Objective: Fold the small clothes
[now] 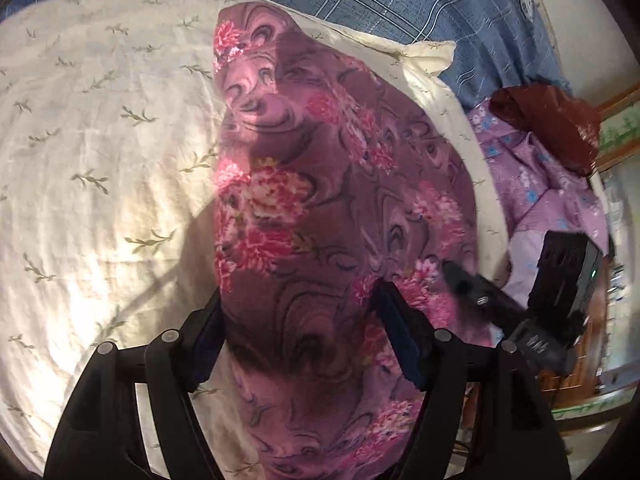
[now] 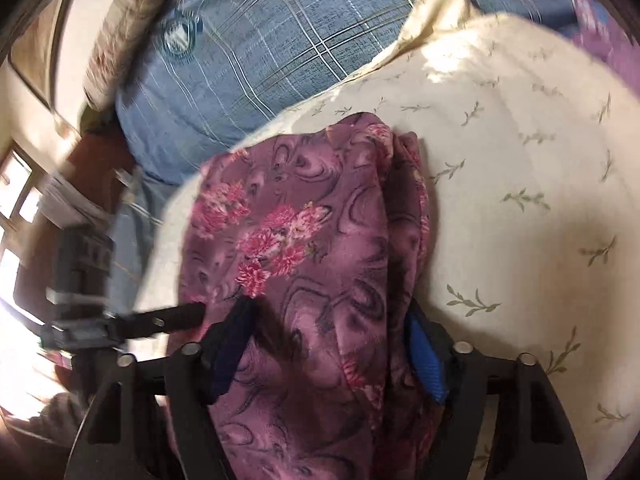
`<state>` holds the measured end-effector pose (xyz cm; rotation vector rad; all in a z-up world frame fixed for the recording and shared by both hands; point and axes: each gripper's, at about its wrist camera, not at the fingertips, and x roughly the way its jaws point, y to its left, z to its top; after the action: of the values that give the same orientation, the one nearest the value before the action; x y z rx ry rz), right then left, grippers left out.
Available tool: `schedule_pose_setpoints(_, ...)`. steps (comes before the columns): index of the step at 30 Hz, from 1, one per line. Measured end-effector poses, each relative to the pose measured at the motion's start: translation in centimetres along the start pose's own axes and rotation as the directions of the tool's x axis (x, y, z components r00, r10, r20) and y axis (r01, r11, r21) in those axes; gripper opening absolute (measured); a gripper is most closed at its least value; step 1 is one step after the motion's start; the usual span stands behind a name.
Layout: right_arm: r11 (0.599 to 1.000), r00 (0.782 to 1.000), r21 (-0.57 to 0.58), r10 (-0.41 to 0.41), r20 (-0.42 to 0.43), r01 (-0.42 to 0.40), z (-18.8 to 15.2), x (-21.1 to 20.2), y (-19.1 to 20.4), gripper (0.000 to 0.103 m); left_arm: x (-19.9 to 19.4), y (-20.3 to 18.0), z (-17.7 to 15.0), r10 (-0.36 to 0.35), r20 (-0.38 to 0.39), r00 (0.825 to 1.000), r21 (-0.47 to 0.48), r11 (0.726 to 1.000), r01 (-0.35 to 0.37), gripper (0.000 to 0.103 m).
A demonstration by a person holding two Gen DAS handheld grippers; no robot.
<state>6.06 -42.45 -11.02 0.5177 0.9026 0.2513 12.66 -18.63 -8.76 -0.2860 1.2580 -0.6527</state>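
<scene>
Floral purple garment (image 1: 320,208) lies on the cream leaf-print pillow (image 1: 100,160). Left gripper (image 1: 300,336) and right gripper (image 2: 332,344) each straddle its near end, jaws half-wide; clamping cannot be told.

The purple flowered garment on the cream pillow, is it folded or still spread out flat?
Folded, at least partly. The purple flowered garment lies as a narrow strip on the cream pillow, with doubled layers along its right edge in the right wrist view.
</scene>
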Motion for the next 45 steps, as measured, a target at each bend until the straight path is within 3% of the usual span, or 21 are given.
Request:
schedule_pose_setpoints(3, 0.996, 0.999, -0.070, -0.048, -0.003, 0.048, 0.0, -0.5, 1.9, 0.042, -0.7, 1.2, 0.3, -0.085, -0.001, 0.996, -0.055, 0.995, 0.085, 0.042)
schedule_pose_setpoints(6, 0.984, 0.991, -0.121, -0.134, -0.005, 0.132, 0.1, -0.3, 3.5, 0.035, -1.5, 1.6, 0.1, -0.109, 0.011, 0.994, -0.070, 0.992, 0.109, 0.030)
schedule_pose_setpoints(10, 0.966, 0.990, -0.220, -0.135, 0.031, 0.138, -0.1, -1.5, 7.6, 0.029, -4.6, 0.6, -0.8, -0.081, 0.078, 0.994, 0.008, 0.997, 0.081, 0.029)
schedule_pose_setpoints(13, 0.962, 0.995, -0.256, -0.081, 0.049, 0.091, 0.5, -1.8, 10.9, 0.028, -8.8, 1.0, -0.6, -0.035, 0.198, 0.980, 0.045, 0.999, 0.027, 0.029)
schedule_pose_setpoints(16, 0.970, 0.997, -0.240, -0.004, 0.075, 0.022, 2.4, -0.7, 13.8, 0.028, -12.9, 2.7, 1.1, 0.004, 0.283, 0.959, 0.045, 0.999, -0.018, 0.029)
schedule_pose_setpoints(19, 0.981, 0.996, -0.190, 0.042, 0.075, -0.027, 4.3, 2.0, 14.9, 0.031, -14.5, 5.7, 3.2, 0.139, 0.318, 0.938, 0.008, 0.989, -0.149, 0.046)
schedule_pose_setpoints(20, 0.983, 0.998, -0.184, 0.031, 0.062, -0.019, 4.7, 3.6, 15.1, 0.032, -14.3, 7.2, 3.8, 0.226, 0.322, 0.919, -0.011, 0.972, -0.235, 0.052)
schedule_pose_setpoints(22, 0.983, 0.998, -0.173, -0.054, 0.017, 0.057, 5.0, 7.3, 15.2, 0.034, -13.2, 9.7, 4.5, 0.295, 0.290, 0.911, -0.044, 0.954, -0.295, 0.053)
schedule_pose_setpoints(24, 0.967, 0.985, -0.195, -0.169, -0.025, 0.161, 4.9, 10.9, 14.4, 0.037, -11.6, 12.7, 4.7, 0.303, 0.218, 0.928, -0.103, 0.952, -0.287, 0.053)
schedule_pose_setpoints(25, 0.961, 0.981, -0.208, -0.189, -0.029, 0.179, 4.7, 11.7, 14.0, 0.041, -10.9, 13.8, 4.6, 0.282, 0.193, 0.940, -0.125, 0.957, -0.262, 0.053)
schedule_pose_setpoints(28, 0.989, 0.994, -0.098, -0.109, -0.022, 0.106, 5.1, 10.3, 11.8, 0.048, -11.0, 15.0, 4.6, 0.235, 0.206, 0.950, -0.142, 0.968, -0.208, 0.054)
schedule_pose_setpoints(31, 0.999, 0.998, -0.037, -0.039, 0.041, 0.040, 6.9, 7.7, 11.2, 0.051, -12.1, 14.3, 6.2, 0.199, 0.262, 0.944, -0.134, 0.977, -0.168, 0.054)
schedule_pose_setpoints(35, 1.000, 1.000, -0.008, -0.004, 0.026, 0.005, 9.3, 8.7, 11.9, 0.051, -10.6, 13.0, 9.7, 0.218, 0.249, 0.944, -0.121, 0.974, -0.193, 0.059)
schedule_pose_setpoints(36, 1.000, 1.000, -0.011, -0.019, 0.003, 0.019, 9.9, 9.9, 12.1, 0.048, -10.0, 12.9, 10.0, 0.222, 0.231, 0.947, -0.125, 0.972, -0.197, 0.059)
schedule_pose_setpoints(37, 0.999, 0.999, -0.016, -0.042, -0.026, 0.042, 10.4, 11.4, 12.2, 0.022, -9.3, 12.8, 10.3, 0.225, 0.216, 0.950, -0.125, 0.971, -0.202, 0.059)
schedule_pose_setpoints(38, 0.999, 0.998, -0.032, -0.040, -0.056, 0.039, 10.8, 12.8, 12.6, 0.006, -8.9, 12.7, 10.6, 0.238, 0.216, 0.947, -0.119, 0.969, -0.216, 0.059)
schedule_pose_setpoints(42, 0.991, 0.997, -0.125, -0.038, 0.062, 0.045, 11.3, 12.1, 15.0, 0.009, -7.3, 12.6, 11.2, 0.297, 0.218, 0.930, -0.094, 0.955, -0.283, 0.060)
schedule_pose_setpoints(45, 0.992, 0.993, -0.057, -0.114, -0.029, 0.112, 11.3, 14.9, 12.5, 0.009, -5.7, 14.1, 12.0, 0.276, 0.175, 0.945, -0.128, 0.958, -0.256, 0.070)
